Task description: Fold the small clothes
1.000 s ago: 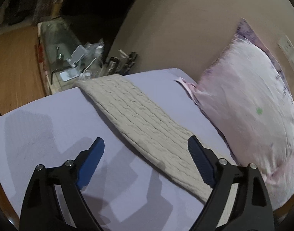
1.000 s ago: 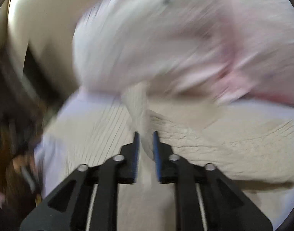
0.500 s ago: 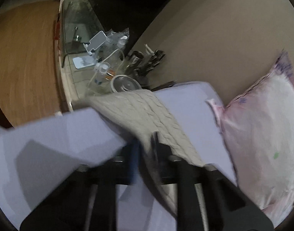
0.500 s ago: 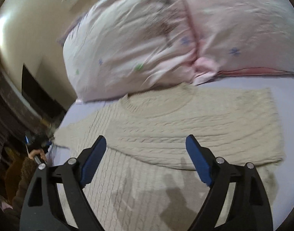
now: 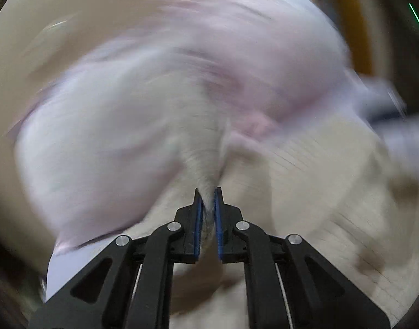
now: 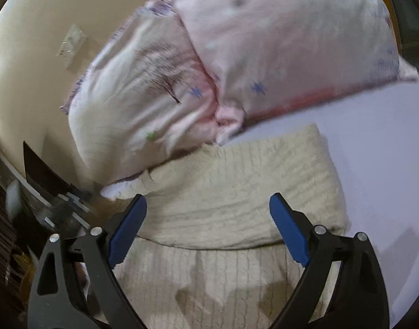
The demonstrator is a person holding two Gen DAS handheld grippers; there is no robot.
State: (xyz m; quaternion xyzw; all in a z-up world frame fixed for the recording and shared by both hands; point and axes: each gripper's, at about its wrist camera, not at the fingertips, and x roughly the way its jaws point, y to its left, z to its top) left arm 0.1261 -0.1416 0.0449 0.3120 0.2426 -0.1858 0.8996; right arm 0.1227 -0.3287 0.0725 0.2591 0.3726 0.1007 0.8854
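Left gripper (image 5: 207,205) is pinching a bit of the cream sweater (image 6: 236,192), w/ the view very blurry. Right gripper (image 6: 208,229) is spread wide just above the sweater. It lies folded on the purple sheet (image 6: 382,142), touching the pink pillow (image 6: 209,54).

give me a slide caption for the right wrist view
Open right tongs hover over a partly folded cream cable-knit sweater on a lavender sheet, pink pillows behind.
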